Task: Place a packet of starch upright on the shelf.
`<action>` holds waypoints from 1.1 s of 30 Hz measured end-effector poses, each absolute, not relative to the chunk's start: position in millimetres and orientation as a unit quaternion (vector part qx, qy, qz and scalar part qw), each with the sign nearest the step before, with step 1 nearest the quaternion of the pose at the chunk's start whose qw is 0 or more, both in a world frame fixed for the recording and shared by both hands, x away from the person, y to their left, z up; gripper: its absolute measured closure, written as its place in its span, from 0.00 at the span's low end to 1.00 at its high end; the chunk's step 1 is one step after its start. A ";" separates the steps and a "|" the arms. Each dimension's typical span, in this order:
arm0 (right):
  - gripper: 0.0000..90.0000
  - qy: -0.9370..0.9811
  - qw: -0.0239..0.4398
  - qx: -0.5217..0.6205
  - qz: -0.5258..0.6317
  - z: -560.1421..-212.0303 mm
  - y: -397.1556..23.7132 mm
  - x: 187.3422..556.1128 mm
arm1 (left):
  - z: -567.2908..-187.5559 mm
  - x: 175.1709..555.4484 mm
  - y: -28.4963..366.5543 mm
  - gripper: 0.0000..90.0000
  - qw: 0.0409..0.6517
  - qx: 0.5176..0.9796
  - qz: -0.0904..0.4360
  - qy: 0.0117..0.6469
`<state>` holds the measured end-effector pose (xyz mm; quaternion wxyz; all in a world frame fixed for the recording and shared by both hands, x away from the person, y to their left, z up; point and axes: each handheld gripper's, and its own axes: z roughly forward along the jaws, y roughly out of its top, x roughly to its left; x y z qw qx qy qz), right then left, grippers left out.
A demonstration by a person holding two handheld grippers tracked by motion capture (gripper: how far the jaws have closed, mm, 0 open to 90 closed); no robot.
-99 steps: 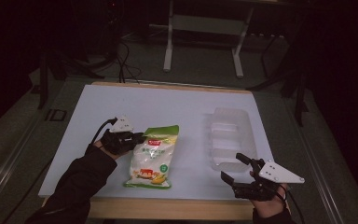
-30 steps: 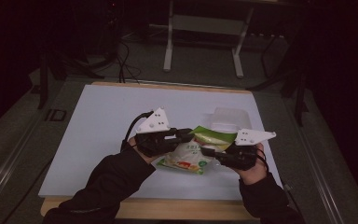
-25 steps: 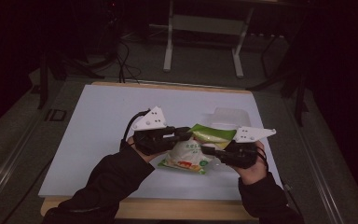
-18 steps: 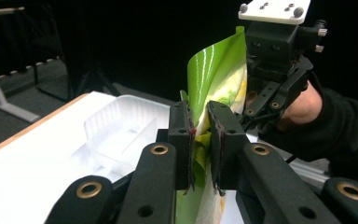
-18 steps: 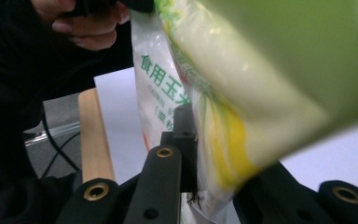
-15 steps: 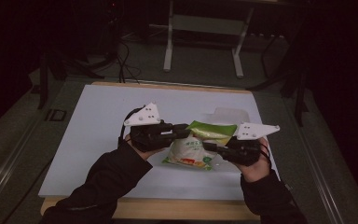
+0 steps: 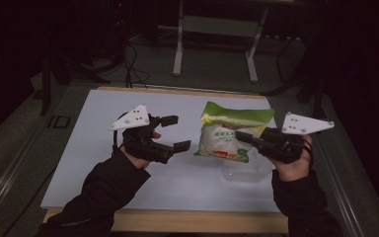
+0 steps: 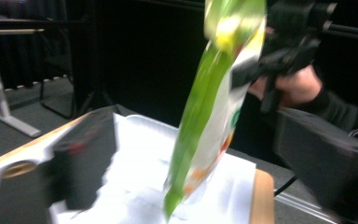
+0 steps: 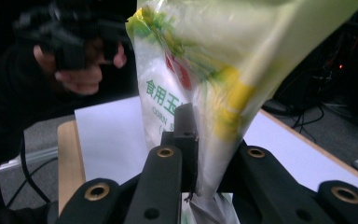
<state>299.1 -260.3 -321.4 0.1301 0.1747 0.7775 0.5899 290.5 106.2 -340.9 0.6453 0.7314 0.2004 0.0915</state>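
A green, yellow and white snack bag point(image 7: 229, 132) hangs upright above the right half of the white table top. My right gripper point(image 7: 241, 138) is shut on the bag's right edge, and in the right gripper view the black jaws pinch the bag point(image 9: 205, 65) near its lower side. My left gripper point(image 7: 180, 132) is open with nothing between its jaws, a short way left of the bag. In the left gripper view the bag point(image 8: 205, 116) dangles edge-on ahead, with the right gripper point(image 8: 279, 46) behind it.
A clear plastic container point(image 7: 246, 172) sits on the white table top point(image 7: 94, 163), just below the hanging bag. A wooden edge point(image 7: 177, 219) runs along the table's front. Metal stand legs point(image 7: 178, 44) and cables lie on the dark floor beyond.
The bag lay flat, then both grippers held it. The left gripper has since let go and drawn back left, and the right gripper has lifted the bag upright.
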 end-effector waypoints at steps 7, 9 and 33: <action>0.93 0.765 0.147 0.179 0.601 -303.3 -284.6 297.3 | -355.8 283.4 113.7 0.02 0.625 0.742 0.115 0.213; 0.93 0.764 0.147 0.181 0.601 -301.7 -287.8 297.3 | -363.1 281.4 116.6 0.02 0.615 0.749 0.115 0.219; 0.93 0.795 0.119 0.258 0.536 -362.0 -338.0 328.0 | -441.0 257.7 148.7 0.00 0.571 0.770 0.075 0.273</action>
